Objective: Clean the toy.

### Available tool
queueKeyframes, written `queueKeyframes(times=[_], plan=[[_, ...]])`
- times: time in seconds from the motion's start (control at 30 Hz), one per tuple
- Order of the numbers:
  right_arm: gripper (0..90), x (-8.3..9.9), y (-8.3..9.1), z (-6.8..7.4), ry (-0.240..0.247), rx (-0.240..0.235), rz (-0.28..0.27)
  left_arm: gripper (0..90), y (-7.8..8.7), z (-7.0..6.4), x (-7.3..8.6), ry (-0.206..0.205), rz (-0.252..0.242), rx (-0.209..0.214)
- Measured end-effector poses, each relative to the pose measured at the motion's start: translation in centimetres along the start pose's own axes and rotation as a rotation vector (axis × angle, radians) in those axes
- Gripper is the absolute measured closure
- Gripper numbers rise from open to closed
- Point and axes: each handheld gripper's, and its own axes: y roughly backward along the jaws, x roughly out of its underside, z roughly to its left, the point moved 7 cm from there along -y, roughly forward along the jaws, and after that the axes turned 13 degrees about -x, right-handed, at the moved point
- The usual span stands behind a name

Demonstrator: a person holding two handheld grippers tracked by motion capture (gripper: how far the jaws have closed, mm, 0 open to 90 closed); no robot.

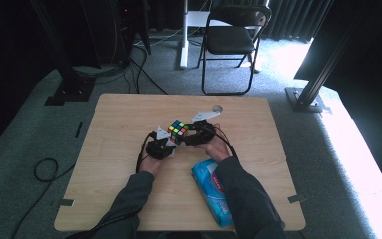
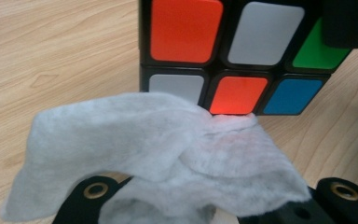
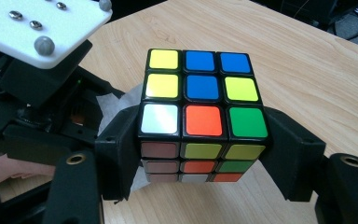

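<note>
High view: right gripper (image 1: 191, 135) clamps cube (image 1: 178, 130); left gripper (image 1: 171, 144) pinches wipe (image 2: 158, 154).

Wooden table (image 1: 129, 149) on grey carpet (image 1: 25, 149). Black folding chair (image 1: 231, 37) beyond far edge. Blue packet (image 1: 210, 191), possibly wipes, near front edge. Black cable (image 1: 42, 172) at left.
</note>
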Motion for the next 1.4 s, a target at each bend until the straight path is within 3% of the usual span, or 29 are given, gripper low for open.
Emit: queueKeyframes(times=[0.27,0.4,0.5,0.77,1.4], plan=[[34.3,-0.1,0.0,-0.1,-0.001,0.022,-0.002,84.3,0.2,-1.3,0.0,-0.05,-0.008,0.032],[34.3,-0.2,0.3,-0.6,-0.009,0.052,-0.015,83.1,0.5,-1.6,-0.2,-0.101,-0.009,0.012],[34.2,-0.1,0.6,-0.9,-0.015,0.07,-0.012,83.2,0.6,-1.3,-0.2,-0.11,-0.002,-0.001],[34.2,0.4,0.8,-1.7,-0.018,0.105,0.021,82.7,1.0,0.2,0.2,-0.102,0.008,-0.043],[34.2,2.6,1.1,-3.6,-0.047,0.163,0.091,81.2,1.4,3.3,2.4,-0.075,0.06,-0.097]])
